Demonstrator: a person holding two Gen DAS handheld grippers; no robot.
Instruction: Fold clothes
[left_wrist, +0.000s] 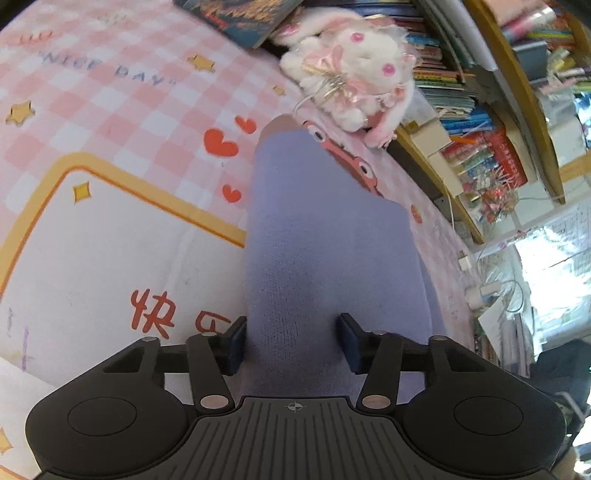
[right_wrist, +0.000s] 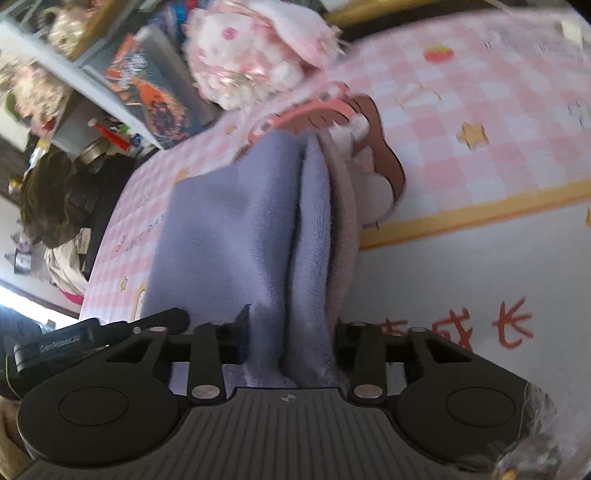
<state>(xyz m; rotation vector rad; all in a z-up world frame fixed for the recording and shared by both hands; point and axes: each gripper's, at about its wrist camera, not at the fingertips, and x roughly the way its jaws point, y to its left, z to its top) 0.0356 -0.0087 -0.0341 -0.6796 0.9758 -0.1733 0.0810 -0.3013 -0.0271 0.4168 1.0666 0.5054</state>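
A lavender knit garment (left_wrist: 314, 240) lies stretched along a pink checked bed cover, its far end near a plush toy. My left gripper (left_wrist: 293, 341) is shut on the near end of it, the cloth bunched between both dark pads. In the right wrist view the same lavender garment (right_wrist: 229, 229) shows two folds and a beige layer (right_wrist: 343, 229) along its right side. My right gripper (right_wrist: 290, 338) is shut on that bundle; the cloth fills the gap and hides the right pad.
A pink and white plush rabbit (left_wrist: 354, 74) sits at the bed's far edge beside stacked books (left_wrist: 454, 92) on wooden shelves. The bed cover (left_wrist: 110, 122) has printed hearts, stars and a yellow-bordered white panel. Dark clothes (right_wrist: 55, 199) are piled beside the bed.
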